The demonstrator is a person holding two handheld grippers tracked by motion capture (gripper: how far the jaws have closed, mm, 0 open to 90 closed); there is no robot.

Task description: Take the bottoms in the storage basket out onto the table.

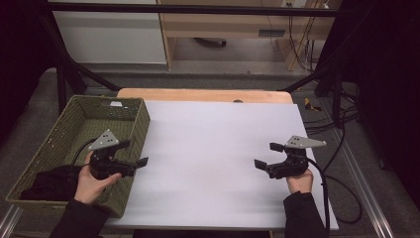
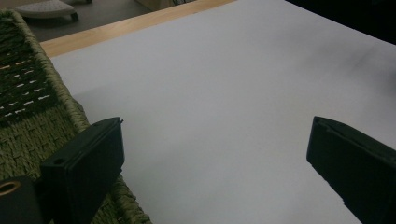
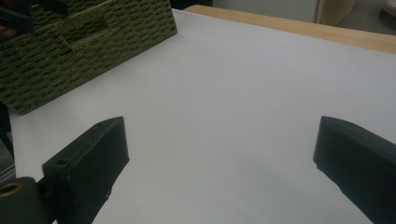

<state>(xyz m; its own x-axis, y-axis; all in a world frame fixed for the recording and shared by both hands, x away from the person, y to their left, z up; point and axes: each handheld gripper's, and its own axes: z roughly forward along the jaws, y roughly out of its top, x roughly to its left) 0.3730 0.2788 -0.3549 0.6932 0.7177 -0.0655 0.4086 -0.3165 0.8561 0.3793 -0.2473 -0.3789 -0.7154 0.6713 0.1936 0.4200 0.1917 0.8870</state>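
My left gripper (image 1: 134,152) hovers over the right wall of a green woven basket (image 1: 128,110), pointing right toward the white sheet (image 1: 213,158). Its jaws stand wide apart with nothing between them (image 2: 215,158). My right gripper (image 1: 268,155) is held at the right side of the sheet, pointing left. Its jaws are also spread wide and empty (image 3: 219,163). A dark cloth (image 1: 47,183) lies in the near end of the basket.
The white sheet covers a wooden table (image 1: 203,94) whose far edge shows as a tan strip. The basket (image 3: 84,42) stands at the left edge. Cables (image 1: 341,188) trail off the right side, and black frame bars (image 1: 198,9) cross behind.
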